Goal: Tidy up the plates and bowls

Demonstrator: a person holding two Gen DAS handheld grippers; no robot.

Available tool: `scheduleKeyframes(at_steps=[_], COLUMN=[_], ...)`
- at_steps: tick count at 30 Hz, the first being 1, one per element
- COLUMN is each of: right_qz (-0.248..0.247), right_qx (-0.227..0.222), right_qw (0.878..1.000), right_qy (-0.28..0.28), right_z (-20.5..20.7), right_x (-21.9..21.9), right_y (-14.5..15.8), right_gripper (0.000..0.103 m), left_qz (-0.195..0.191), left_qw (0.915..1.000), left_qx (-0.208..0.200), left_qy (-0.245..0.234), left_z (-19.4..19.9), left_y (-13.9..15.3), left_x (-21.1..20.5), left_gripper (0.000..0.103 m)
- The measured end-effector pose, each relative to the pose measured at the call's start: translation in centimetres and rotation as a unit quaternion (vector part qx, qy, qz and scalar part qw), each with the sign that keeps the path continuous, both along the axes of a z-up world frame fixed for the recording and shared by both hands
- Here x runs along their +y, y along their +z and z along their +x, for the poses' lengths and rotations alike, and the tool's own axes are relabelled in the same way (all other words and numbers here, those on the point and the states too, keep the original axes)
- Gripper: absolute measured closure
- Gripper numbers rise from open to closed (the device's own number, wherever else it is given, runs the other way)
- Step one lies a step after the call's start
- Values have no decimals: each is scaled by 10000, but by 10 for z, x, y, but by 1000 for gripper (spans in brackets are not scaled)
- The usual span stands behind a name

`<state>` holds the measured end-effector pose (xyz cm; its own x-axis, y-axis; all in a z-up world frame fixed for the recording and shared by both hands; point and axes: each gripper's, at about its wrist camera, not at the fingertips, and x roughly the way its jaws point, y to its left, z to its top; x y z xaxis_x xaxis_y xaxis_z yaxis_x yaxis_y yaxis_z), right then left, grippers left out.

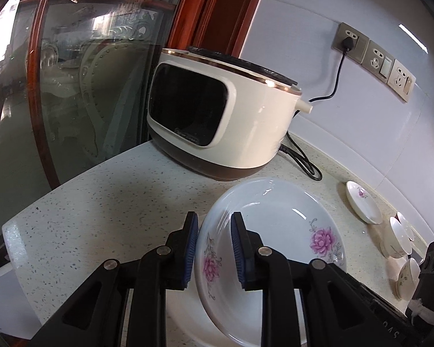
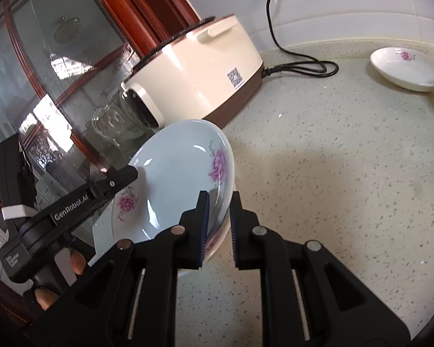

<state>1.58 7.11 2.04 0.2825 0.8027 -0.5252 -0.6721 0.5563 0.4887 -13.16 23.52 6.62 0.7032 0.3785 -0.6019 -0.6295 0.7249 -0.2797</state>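
Note:
A deep white plate (image 1: 275, 217) with pink flowers is held tilted over the speckled counter (image 1: 101, 202). My left gripper (image 1: 215, 245) straddles its near rim, one blue pad outside and one inside, shut on it. In the right wrist view the same plate (image 2: 173, 173) stands steeply on edge. My right gripper (image 2: 218, 219) is shut on its lower right rim, and one of the left gripper's fingers (image 2: 124, 176) lies over the opposite rim. A second white dish (image 1: 182, 318) shows beneath the tilted plate. Its shape is mostly hidden.
A cream and brown cooker (image 1: 217, 110) stands just behind the plate, its black cord (image 2: 298, 66) trailing along the wall. A small flowered saucer (image 2: 408, 69) and several white bowls (image 1: 399, 237) sit to the right. A glass cabinet door (image 1: 72, 86) borders the counter's left edge.

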Motion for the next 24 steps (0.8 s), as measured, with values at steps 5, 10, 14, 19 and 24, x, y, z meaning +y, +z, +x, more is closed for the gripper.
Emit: scheduleKeyframes(at_steps=[5, 10, 14, 19, 24], right_qz=[-242, -298, -320, -553, -734], right_qx=[-93, -207, -286, -278, -387], right_qw=[9996, 9993, 9991, 9981, 9965], right_qy=[94, 106, 48, -68, 22], right_z=[-5, -7, -7, -1, -4], right_x=[11, 13, 13, 19, 26], right_y=[-5, -4, -2, -3, -3], right_gripper=[85, 85, 85, 83, 82], left_qz=[-11, -120, -198, -127, -61], left_qw=[9999, 9998, 9996, 9995, 9994], left_qx=[85, 154, 211, 267, 320], left_qy=[56, 78, 65, 51, 97], left_z=[-2, -2, 1, 6, 6], left_y=[-7, -17, -25, -29, -31], left_x=[7, 13, 16, 12, 9], left_gripper=[80, 79, 79, 79, 79])
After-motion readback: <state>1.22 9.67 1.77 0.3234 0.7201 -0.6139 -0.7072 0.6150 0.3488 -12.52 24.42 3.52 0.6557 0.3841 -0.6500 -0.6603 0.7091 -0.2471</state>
